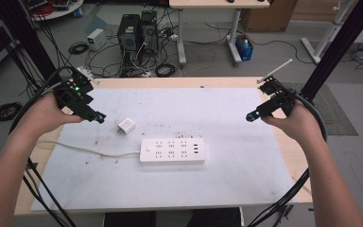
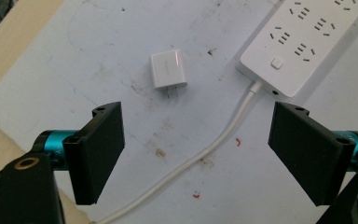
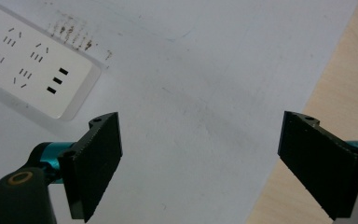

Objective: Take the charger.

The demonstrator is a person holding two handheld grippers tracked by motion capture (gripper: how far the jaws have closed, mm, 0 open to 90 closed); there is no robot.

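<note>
A white power strip (image 1: 172,151) lies in the middle of the white mat, its cable (image 1: 90,149) trailing left. The left gripper view shows the strip's switch end (image 2: 303,42) and the cable (image 2: 205,154). A small white plug adapter (image 1: 126,126) lies left of the strip, prongs toward the camera in the left gripper view (image 2: 168,70). My left gripper (image 1: 99,117) hovers just left of the adapter, open (image 2: 196,154), nothing between its jaws. My right gripper (image 1: 251,116) is held at the mat's right side, open (image 3: 200,163), with the strip's USB end (image 3: 51,79) at its upper left.
The white mat (image 1: 227,175) covers most of a wooden table (image 1: 293,156), whose bare edge shows at the right (image 3: 345,84). Beyond the table are computer towers (image 1: 137,33), tangled cables and another desk's legs. Black frame posts stand at both far corners.
</note>
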